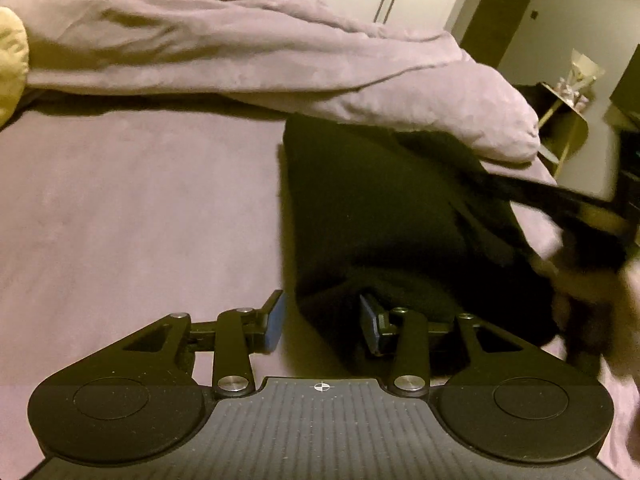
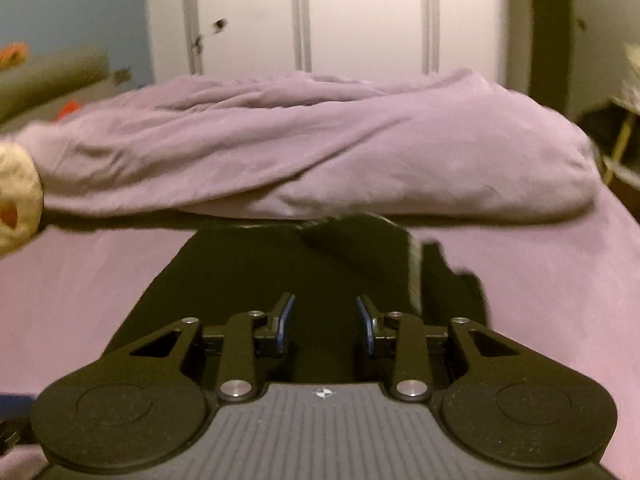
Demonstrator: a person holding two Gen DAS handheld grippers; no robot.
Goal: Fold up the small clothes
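A black garment (image 1: 380, 216) lies flat on the purple bed sheet (image 1: 140, 208). My left gripper (image 1: 322, 320) hovers over its near left edge, open, its blue pads (image 1: 275, 322) apart, with the cloth's edge below the gap and not pinched. At the right edge of the left wrist view a blurred shape (image 1: 588, 248) rises from the garment's right side; I cannot tell what it is. In the right wrist view the black garment (image 2: 248, 272) spreads under my right gripper (image 2: 325, 320), which is open with nothing between its pads. A folded flap (image 2: 360, 240) lies at the cloth's far end.
A bunched purple duvet (image 1: 248, 52) (image 2: 320, 148) runs across the bed behind the garment. A yellow cushion (image 1: 12, 64) sits at the far left. White wardrobe doors (image 2: 360, 12) stand beyond the bed. A small side table (image 1: 568, 104) stands off the bed's right side.
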